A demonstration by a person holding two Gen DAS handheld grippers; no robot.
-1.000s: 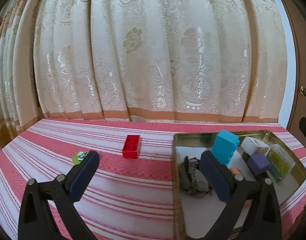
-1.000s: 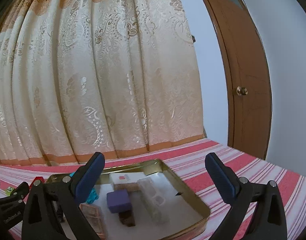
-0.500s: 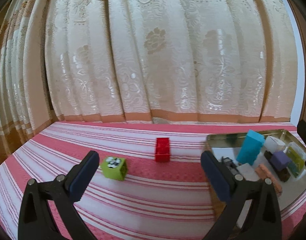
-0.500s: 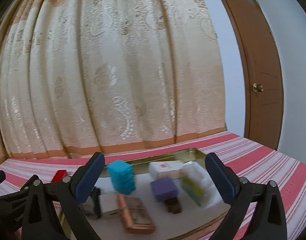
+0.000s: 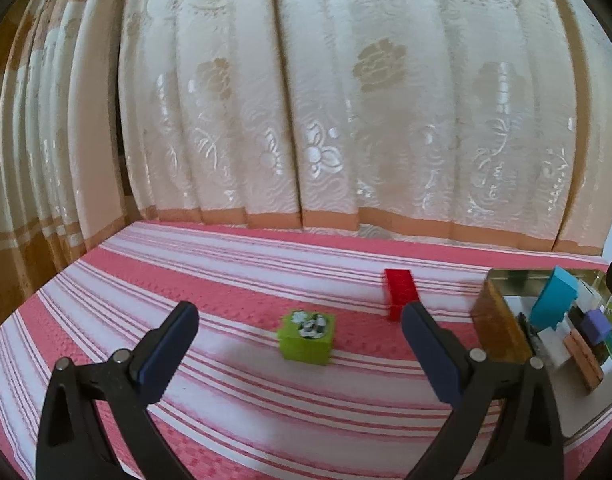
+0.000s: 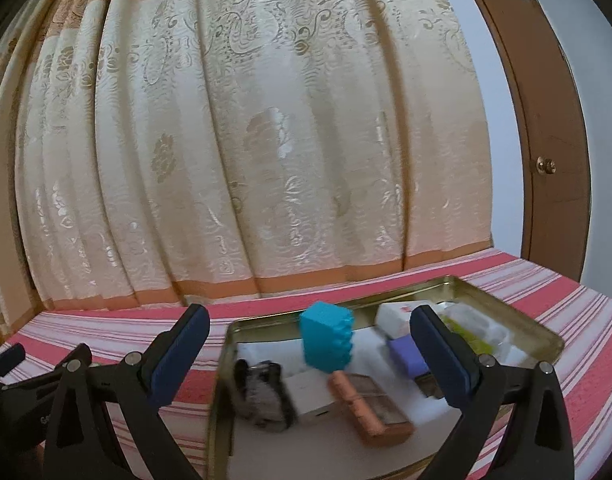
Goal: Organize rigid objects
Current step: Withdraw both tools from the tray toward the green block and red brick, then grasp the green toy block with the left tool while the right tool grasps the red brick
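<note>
- Grippers first: your left gripper (image 5: 298, 356) is hovering over the striped cloth (image 5: 226, 280) with its jaws spread wide and nothing between them
- Your right gripper (image 6: 310, 356) is likewise gaping wide and empty, pointing at the metal tray (image 6: 546, 340)
- The green cube (image 5: 306, 336) is sitting on the cloth, lined up between your left gripper's fingers but beyond their tips, not touching either one
- The red brick (image 5: 400, 294) is lying farther back on the cloth, between the green cube and the tray's near corner, apart from both
- In the left view the tray (image 5: 502, 336) is showing at the right edge, with the blue block (image 5: 554, 300) standing up inside it
- From your right gripper you are looking at the blue block (image 6: 326, 340) upright near the tray's back left, the purple block (image 6: 406, 354) partly hidden behind your right finger, the brown flat case (image 6: 374, 410) lying toward the front, and a white box (image 6: 398, 316) by the far wall
- A dark, blurred object (image 6: 262, 392) is lying at the tray's left side; you cannot tell what it is
</note>
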